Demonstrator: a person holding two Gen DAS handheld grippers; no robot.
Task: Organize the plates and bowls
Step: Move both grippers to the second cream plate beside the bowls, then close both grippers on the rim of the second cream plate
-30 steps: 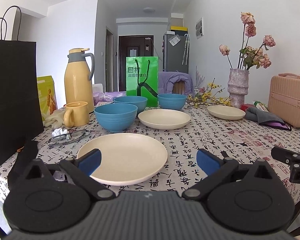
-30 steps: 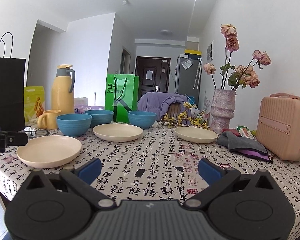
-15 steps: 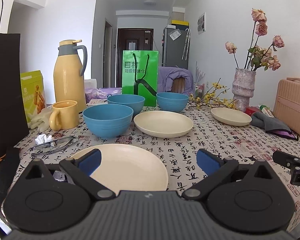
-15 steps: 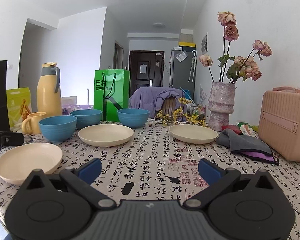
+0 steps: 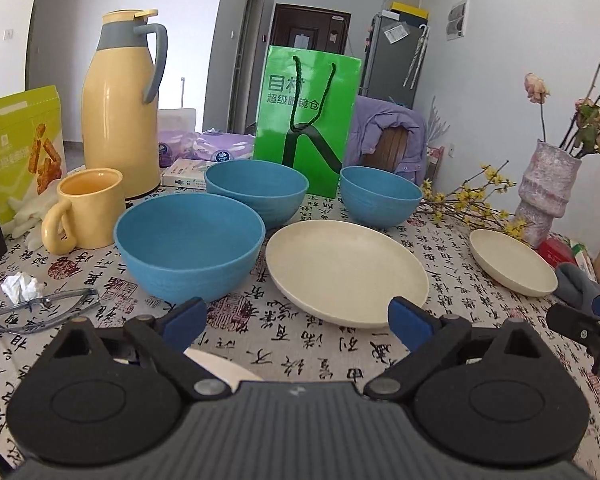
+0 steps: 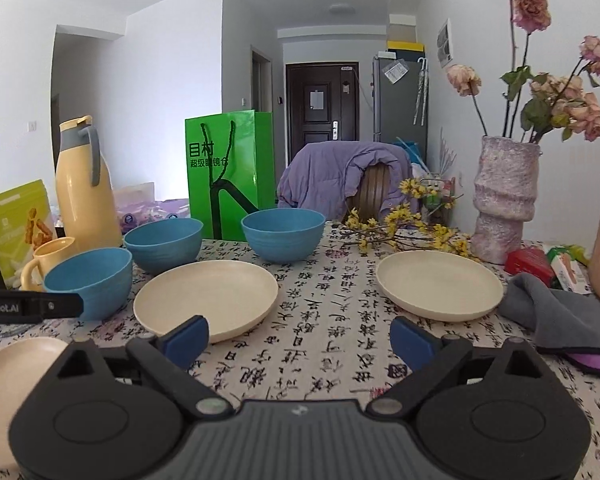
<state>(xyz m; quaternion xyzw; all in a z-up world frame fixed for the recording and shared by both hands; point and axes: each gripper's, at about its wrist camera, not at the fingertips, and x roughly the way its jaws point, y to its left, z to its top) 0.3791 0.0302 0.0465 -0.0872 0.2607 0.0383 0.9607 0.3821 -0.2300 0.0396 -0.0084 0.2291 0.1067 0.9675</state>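
Three blue bowls stand on the patterned tablecloth: a near one (image 5: 188, 248), a middle one (image 5: 256, 190) and a far one (image 5: 380, 196). A cream plate (image 5: 346, 270) lies right of the near bowl and another (image 5: 512, 262) further right. A third plate (image 5: 220, 364) is mostly hidden under my left gripper (image 5: 298, 322). That gripper hovers just before the near bowl and middle plate, its jaws closing with nothing between them. My right gripper (image 6: 299, 338) hangs between the middle plate (image 6: 208, 298) and right plate (image 6: 438, 284), jaws also closing on nothing.
A yellow jug (image 5: 120, 108) and yellow mug (image 5: 88, 208) stand at the left, with glasses (image 5: 40, 308) and a crumpled tissue (image 5: 20, 286) near the edge. A green bag (image 5: 306, 120) is behind the bowls. A vase (image 6: 504, 200), grey cloth (image 6: 560, 312) and yellow twigs (image 6: 412, 232) are on the right.
Both grippers have moved forward over the table towards the bowls and plates. The nearest plate has slipped under the left gripper. Both pairs of jaws stand slightly narrower.
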